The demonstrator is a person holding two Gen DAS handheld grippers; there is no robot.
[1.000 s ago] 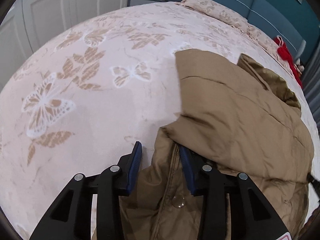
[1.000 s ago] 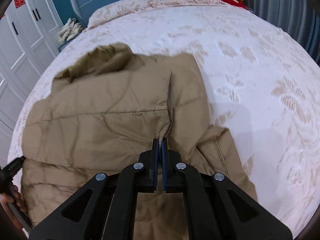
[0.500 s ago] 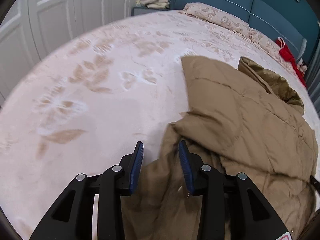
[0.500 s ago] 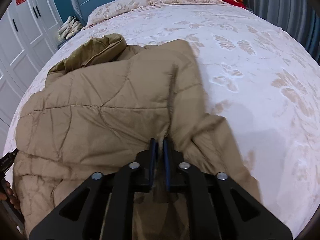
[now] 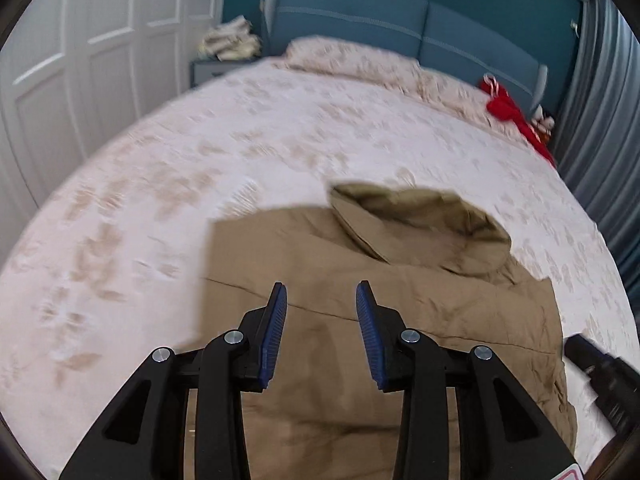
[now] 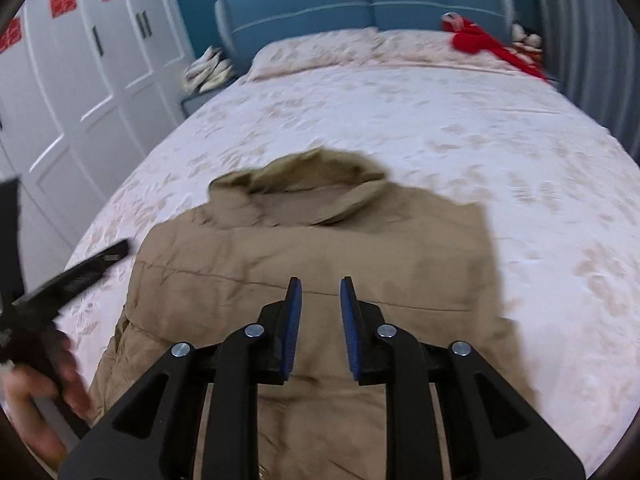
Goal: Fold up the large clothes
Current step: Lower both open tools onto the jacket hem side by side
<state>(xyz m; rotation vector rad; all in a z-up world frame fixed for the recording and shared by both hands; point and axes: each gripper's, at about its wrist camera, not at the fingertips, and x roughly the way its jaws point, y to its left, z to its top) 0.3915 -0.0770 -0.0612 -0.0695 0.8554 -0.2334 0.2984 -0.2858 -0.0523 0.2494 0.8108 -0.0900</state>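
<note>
A tan padded jacket lies flat on the bed with its sides folded in and its hood towards the headboard. My left gripper hovers open above the jacket's left half with nothing between its blue pads. My right gripper hangs over the jacket's middle; its jaws are opening and hold nothing. The right gripper shows at the right edge of the left wrist view. The right wrist view has the left gripper and the hand holding it at its left edge.
The bed cover is pale pink with a leaf pattern. Pillows lie against a blue headboard. A red garment lies at the far right. White wardrobes and a nightstand with a cloth pile stand left, and a grey curtain hangs on the right.
The right gripper has let go of the jacket's edge and opened. Both grippers have risen and drawn back, so the whole jacket and the headboard now show. The views are blurred by motion.
</note>
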